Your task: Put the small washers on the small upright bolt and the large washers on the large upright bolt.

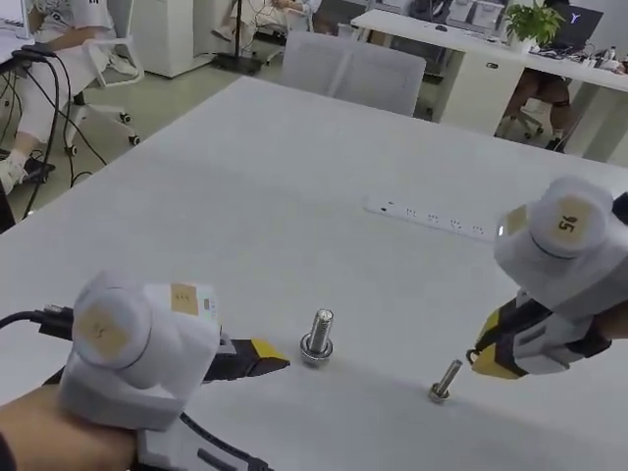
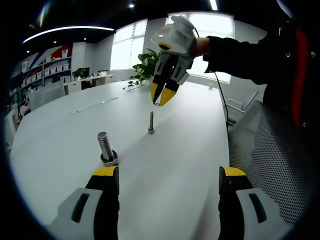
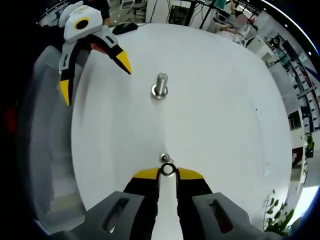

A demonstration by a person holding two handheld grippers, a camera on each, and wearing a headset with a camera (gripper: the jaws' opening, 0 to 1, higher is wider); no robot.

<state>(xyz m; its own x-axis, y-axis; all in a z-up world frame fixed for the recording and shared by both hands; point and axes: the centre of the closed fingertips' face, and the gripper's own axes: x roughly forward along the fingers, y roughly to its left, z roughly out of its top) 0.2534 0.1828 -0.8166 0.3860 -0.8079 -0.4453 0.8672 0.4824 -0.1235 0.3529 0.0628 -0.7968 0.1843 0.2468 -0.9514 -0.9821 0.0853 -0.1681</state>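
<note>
the right gripper point(image 3: 168, 174) is clenched on a small washer point(image 3: 161, 169), the ring pinched edgewise between the yellow tips with its hole facing forward in the right gripper view. the small bolt point(image 3: 165, 159) stands on the white table point(image 1: 294, 196) just beyond those tips, its long axis vertical; in the left gripper view the same bolt point(image 2: 151, 122) rises straight up, with the right gripper point(image 2: 164, 97) hanging above its top and a little gap between. so the target lies below and slightly ahead of the held ring, and the coming move looks to me like a short drop along the bolt's axis, with the hole centred over the tip first. the large bolt point(image 1: 317, 336) stands well apart to the left, upright, with what looks like a large washer point(image 2: 110, 161) already round its foot. the left gripper point(image 2: 168, 175) is released, jaws spread wide and holding nothing, low over the table and aimed near the large bolt; it is nearer that bolt, while the right one is plainly nearer the small one. the risk i'd judge is the ring catching on the bolt's tip if it comes down tilted.
</note>
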